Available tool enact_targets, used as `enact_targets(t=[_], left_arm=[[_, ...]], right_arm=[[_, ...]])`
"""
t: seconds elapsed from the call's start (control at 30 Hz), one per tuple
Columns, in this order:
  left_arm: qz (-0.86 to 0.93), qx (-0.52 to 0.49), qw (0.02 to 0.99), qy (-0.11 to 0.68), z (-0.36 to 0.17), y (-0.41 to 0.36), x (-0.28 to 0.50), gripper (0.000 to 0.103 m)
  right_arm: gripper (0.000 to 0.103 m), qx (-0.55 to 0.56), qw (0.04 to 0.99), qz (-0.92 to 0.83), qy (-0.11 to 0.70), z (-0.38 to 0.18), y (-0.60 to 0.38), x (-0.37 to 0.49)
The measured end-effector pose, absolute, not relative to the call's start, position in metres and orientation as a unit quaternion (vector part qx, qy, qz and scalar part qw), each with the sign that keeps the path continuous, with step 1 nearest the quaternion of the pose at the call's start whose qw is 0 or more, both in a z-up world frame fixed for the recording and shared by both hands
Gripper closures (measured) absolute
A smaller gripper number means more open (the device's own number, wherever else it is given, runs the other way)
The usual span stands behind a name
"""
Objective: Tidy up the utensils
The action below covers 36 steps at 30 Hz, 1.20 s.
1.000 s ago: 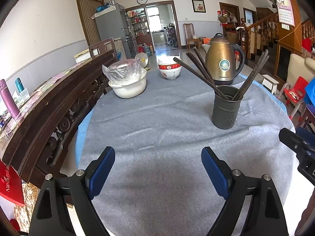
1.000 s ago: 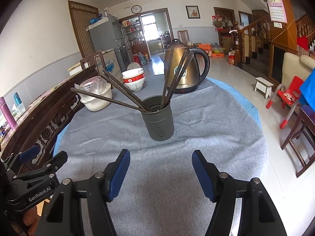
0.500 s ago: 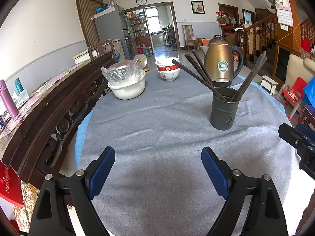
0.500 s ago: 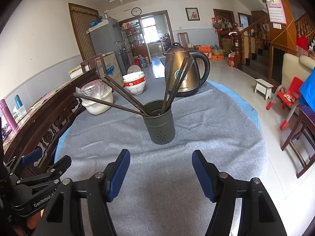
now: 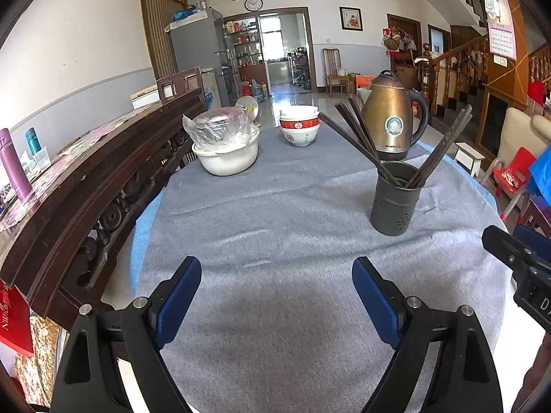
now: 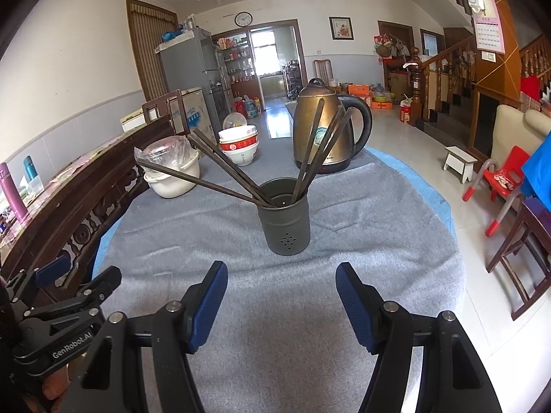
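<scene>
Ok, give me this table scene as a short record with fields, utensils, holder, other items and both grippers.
utensils: dark chopsticks, all standing in the holder, fanned out to left and right
holder: dark perforated cup, upright on the grey tablecloth
behind holder: bronze kettle
other items: stacked red-and-white bowls; white basin with plastic-wrapped contents
left gripper: open, empty, above bare cloth
right gripper: open, empty, holder just ahead of it
loose utensils on cloth: none visible
</scene>
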<state>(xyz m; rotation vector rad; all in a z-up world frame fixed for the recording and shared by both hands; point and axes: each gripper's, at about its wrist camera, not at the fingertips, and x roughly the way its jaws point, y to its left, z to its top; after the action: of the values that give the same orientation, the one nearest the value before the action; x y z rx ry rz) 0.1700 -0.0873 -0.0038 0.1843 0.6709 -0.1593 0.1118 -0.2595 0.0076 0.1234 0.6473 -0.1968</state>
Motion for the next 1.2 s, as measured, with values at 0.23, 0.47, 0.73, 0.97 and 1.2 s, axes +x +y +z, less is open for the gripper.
enact_targets(t=[0.23, 0.47, 0.73, 0.97, 1.2], left_arm=[[-0.078, 0.081, 0.939, 0.324, -0.001, -0.080, 0.171, 0.014], [-0.078, 0.072, 0.942, 0.319, 0.002, -0.071, 0.171, 0.014], [-0.079, 0.066, 0.943, 0.315, 0.006, -0.063, 0.169, 0.014], [-0.080, 0.063, 0.945, 0.310, 0.011, -0.060, 0.167, 0.014], [-0.078, 0.062, 0.947, 0.305, 0.013, -0.060, 0.165, 0.014]], right_arm=[[0.033, 0.049, 0.943, -0.100, 0.314, 0.012, -0.251, 0.112], [0.033, 0.040, 0.943, -0.101, 0.314, 0.016, -0.244, 0.113], [0.033, 0.031, 0.946, -0.103, 0.307, 0.022, -0.235, 0.113], [0.033, 0.033, 0.948, -0.105, 0.299, 0.029, -0.234, 0.109], [0.033, 0.032, 0.949, -0.103, 0.295, 0.031, -0.234, 0.109]])
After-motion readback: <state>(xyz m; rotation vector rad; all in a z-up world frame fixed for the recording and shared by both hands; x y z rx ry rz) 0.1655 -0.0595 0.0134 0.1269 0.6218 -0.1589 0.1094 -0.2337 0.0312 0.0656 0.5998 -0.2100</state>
